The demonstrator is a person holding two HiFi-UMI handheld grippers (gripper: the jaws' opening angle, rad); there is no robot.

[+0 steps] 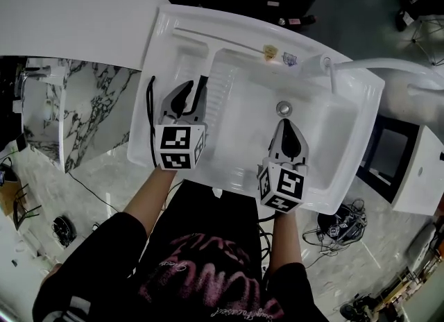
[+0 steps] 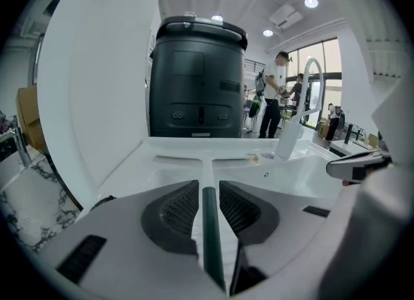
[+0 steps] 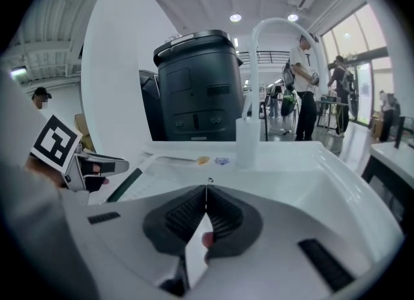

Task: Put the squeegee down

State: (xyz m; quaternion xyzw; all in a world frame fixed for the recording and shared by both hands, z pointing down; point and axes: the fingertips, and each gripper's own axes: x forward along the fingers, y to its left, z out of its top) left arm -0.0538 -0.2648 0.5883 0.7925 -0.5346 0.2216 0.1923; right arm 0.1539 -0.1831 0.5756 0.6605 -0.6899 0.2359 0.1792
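Note:
The squeegee has a dark green handle (image 2: 209,227) and a white shaft that ends in a long thin blade (image 2: 200,158). The blade lies across the back ledge of the white sink (image 1: 166,57), where it shows as a thin strip (image 1: 208,37). My left gripper (image 1: 197,83) is shut on the handle over the sink's left drainer; its two dark pads (image 2: 178,211) press the handle from both sides. My right gripper (image 1: 286,123) hovers over the basin just below the drain (image 1: 283,108). Its jaws (image 3: 206,192) are shut with nothing between them.
A white curved faucet (image 3: 259,33) and a white bottle (image 3: 246,142) stand at the sink's back right. Two small stickers (image 1: 277,55) sit on the back ledge. A large black bin (image 2: 197,79) stands behind the sink. People stand far off by the windows.

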